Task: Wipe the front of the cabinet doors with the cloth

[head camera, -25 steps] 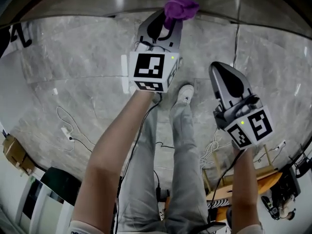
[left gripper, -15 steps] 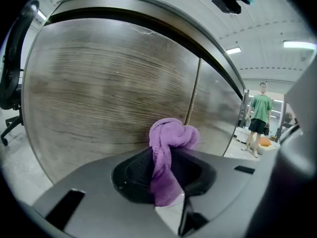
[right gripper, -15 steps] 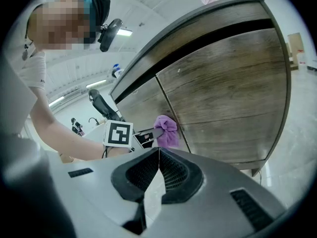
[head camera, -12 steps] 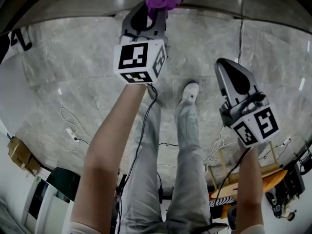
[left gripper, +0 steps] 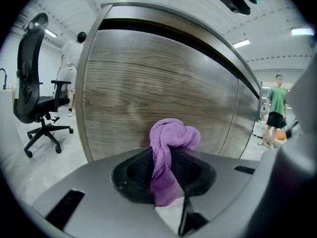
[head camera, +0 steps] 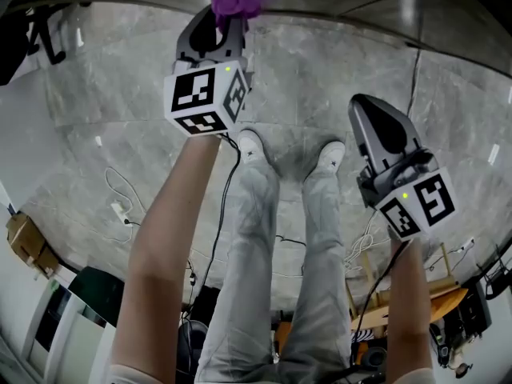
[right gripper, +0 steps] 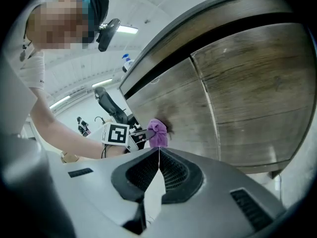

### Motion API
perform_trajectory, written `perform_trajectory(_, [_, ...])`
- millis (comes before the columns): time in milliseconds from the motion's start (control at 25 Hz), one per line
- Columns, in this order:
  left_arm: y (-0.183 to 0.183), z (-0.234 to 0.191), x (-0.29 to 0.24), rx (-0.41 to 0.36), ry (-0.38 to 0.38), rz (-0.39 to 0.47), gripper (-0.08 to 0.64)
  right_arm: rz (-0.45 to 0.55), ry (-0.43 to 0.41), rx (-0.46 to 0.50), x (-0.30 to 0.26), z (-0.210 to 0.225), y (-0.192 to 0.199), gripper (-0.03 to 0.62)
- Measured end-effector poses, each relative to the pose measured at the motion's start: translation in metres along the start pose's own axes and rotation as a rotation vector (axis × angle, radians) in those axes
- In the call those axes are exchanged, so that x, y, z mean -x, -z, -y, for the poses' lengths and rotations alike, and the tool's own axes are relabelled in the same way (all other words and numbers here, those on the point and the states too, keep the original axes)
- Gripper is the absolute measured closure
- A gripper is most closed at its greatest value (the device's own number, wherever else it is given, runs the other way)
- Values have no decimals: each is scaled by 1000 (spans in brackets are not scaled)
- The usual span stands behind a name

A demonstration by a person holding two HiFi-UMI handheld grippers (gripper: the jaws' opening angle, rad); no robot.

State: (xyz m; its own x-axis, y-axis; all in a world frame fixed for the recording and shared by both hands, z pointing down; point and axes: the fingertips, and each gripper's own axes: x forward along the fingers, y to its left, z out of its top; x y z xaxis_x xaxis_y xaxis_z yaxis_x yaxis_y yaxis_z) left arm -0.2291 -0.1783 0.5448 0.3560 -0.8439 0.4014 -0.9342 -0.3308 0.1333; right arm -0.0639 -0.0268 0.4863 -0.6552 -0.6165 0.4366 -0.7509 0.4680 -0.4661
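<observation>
The left gripper (left gripper: 166,162) was clamped tight on the bunched purple cloth (left gripper: 174,133), holding it up against the wood-grain cabinet door (left gripper: 148,78) near that door's left edge. The right gripper (right gripper: 158,155) hung off to the side, jaws drawn together on nothing, facing the neighbouring door (right gripper: 257,93). An office chair (left gripper: 34,93) stood nearby.

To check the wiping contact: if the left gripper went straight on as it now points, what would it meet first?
The cabinet door, probably; the purple cloth clamped in the tongs of the left gripper would touch it first. The gap is unclear.
</observation>
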Motion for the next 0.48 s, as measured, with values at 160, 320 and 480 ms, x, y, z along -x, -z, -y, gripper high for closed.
perform_trajectory(160, [-2,-42,11,16,-47,2,466,-16,-19,19,-22,-19,-2,565])
perform_trajectory(320, [-2,-81,23,34,-92,3,466,-30,-29,34,-39,-34,-2,565])
perform_trajectory(480, [-1,-110,28,23,-109,-1,466,-42,-33,40,-53,-44,0,565])
